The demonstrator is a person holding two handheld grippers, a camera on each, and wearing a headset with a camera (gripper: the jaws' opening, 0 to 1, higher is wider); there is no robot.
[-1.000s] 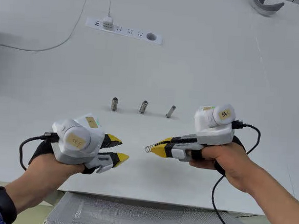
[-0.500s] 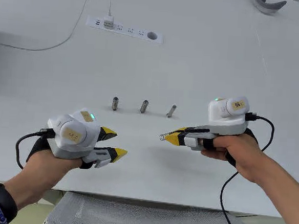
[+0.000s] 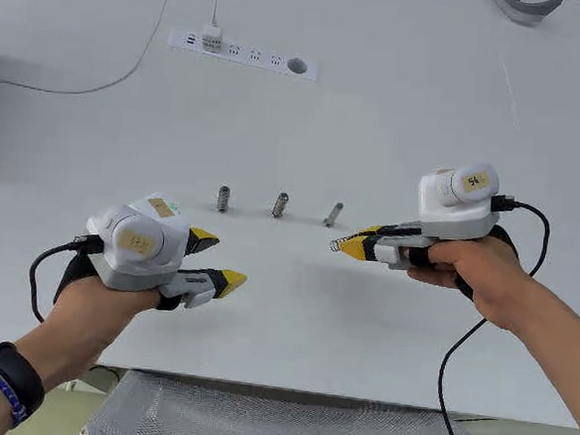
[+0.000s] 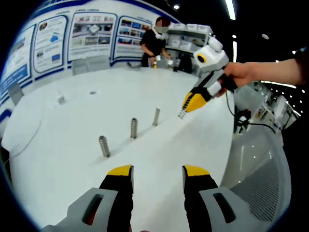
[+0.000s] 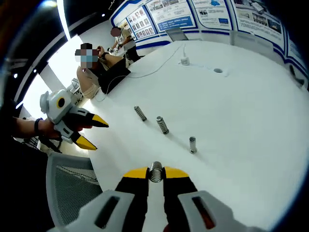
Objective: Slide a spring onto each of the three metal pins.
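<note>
While the right gripper [image 3: 354,247] hangs above the white matte table [image 3: 396,125], its yellow-tipped jaws are clenched on a small spring [image 3: 337,245]. It's a thin coil of bright wire, pinched at one end, with the free end poking out past the tips toward the row of pins. The right gripper view gives it to you head-on: a round, ribbed little tube of wire squeezed between two flat yellow pads.

Now the row itself: three short metal posts, upright, in a line on the table. The first pin [image 3: 224,199], at the left of the head view, already wears a coil, so its outline is ribbed nearly to the top. The second pin [image 3: 280,205] beside it is the same story, with grey wire wound round it. The third pin [image 3: 332,214] is bare: smooth, cylindrical, dull silver, and in the right gripper view it looks to have a slightly wider cap. The held spring sits near that bare pin, just on the person's side of it, not touching.

Over to the left gripper [image 3: 222,260]: jaws spread wide, nothing between them. It has pointed yellow tips on black fingers and a white plastic body, and it's held over the table's near edge, well apart from the pins.

At the far side lies a long white power strip [image 3: 244,55] with a plug in it, and a thin white cable [image 3: 140,58] curls away. A black cable [image 3: 445,373] loops down from the right gripper, and a grey mesh surface [image 3: 256,424] shows below the table's edge.
</note>
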